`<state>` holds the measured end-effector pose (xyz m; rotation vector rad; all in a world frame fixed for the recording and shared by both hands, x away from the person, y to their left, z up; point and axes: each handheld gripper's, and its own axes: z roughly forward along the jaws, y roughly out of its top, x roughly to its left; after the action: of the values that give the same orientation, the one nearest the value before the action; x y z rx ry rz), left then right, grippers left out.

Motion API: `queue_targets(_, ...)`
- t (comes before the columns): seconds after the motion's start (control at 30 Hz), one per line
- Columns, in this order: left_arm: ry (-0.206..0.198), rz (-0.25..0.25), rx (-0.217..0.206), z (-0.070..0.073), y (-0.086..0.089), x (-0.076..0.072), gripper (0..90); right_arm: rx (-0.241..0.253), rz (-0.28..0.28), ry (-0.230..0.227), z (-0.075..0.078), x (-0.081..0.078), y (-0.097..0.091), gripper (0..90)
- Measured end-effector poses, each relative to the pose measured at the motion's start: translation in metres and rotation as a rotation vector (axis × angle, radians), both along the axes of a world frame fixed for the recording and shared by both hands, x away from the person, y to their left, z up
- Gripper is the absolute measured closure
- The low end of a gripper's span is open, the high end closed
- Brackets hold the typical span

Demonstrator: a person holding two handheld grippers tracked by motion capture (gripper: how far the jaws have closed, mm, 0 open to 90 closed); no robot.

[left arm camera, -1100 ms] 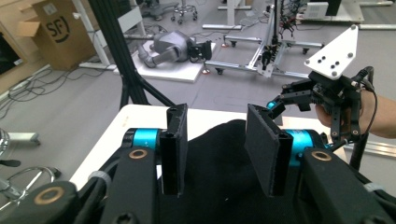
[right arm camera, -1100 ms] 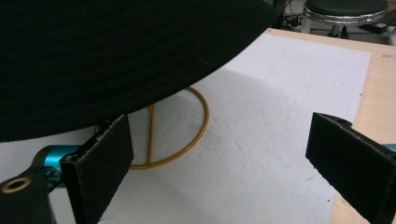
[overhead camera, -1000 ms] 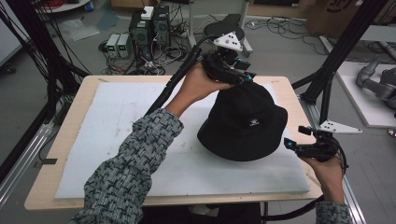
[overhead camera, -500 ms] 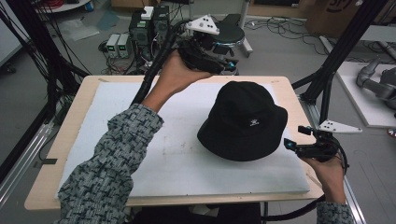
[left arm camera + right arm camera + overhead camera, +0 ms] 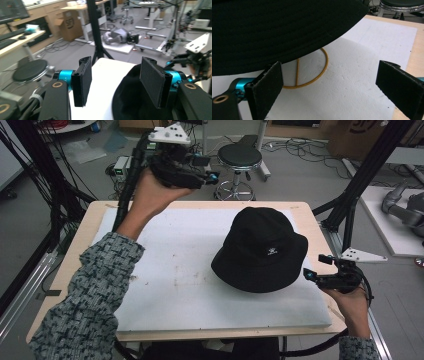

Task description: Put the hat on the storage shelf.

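A black hat [image 5: 261, 251] sits on the right of the white tabletop [image 5: 165, 270]. The left claw [image 5: 212, 177], spread and empty, hangs above the far edge. The right claw [image 5: 311, 275], spread, rests beside the brim.

Both hand-held grippers [image 5: 212, 177] [image 5: 306, 275] gape (empty).

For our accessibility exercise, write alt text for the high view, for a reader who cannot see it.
A black bucket hat sits on a white foam board on a wooden table. The left gripper, jaws open, is raised above the table's far edge, well clear of the hat. The right gripper, also open, waits beside the hat's brim.
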<state>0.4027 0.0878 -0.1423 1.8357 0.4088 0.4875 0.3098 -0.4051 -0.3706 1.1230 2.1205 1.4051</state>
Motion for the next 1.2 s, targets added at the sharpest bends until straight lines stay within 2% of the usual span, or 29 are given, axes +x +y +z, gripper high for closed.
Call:
queue_targets(0.1,-0.008,0.035,-0.023,-0.002,0.020,-0.003,42.7,-0.001,0.000,-0.001,0.000,0.001,-0.001,7.4)
queue_targets(0.37,-0.028,0.164,-0.039,-0.012,0.077,-0.017,42.4,0.003,0.013,0.001,0.000,0.006,0.001,7.4)
queue_targets(0.57,-0.024,0.265,-0.038,-0.033,0.118,-0.026,40.1,0.015,0.028,0.006,0.000,0.009,0.003,7.4)
queue_targets(0.63,-0.010,0.294,-0.049,-0.041,0.131,-0.027,39.0,0.012,0.033,0.007,0.000,0.011,0.004,7.4)
queue_targets(0.73,-0.008,0.334,-0.050,-0.051,0.145,-0.031,36.1,0.012,0.035,0.012,0.002,0.012,0.004,7.4)
queue_targets(0.77,-0.013,0.341,-0.051,-0.053,0.148,-0.032,34.8,0.007,0.039,0.000,0.003,0.013,0.004,7.3)
queue_targets(1.0,-0.001,0.380,-0.081,-0.070,0.167,-0.041,32.8,-0.005,0.056,0.003,0.008,0.010,0.002,7.4)
queue_targets(1.2,-0.002,0.418,-0.061,-0.086,0.178,-0.051,32.1,-0.008,0.070,0.001,0.012,0.007,0.002,7.4)
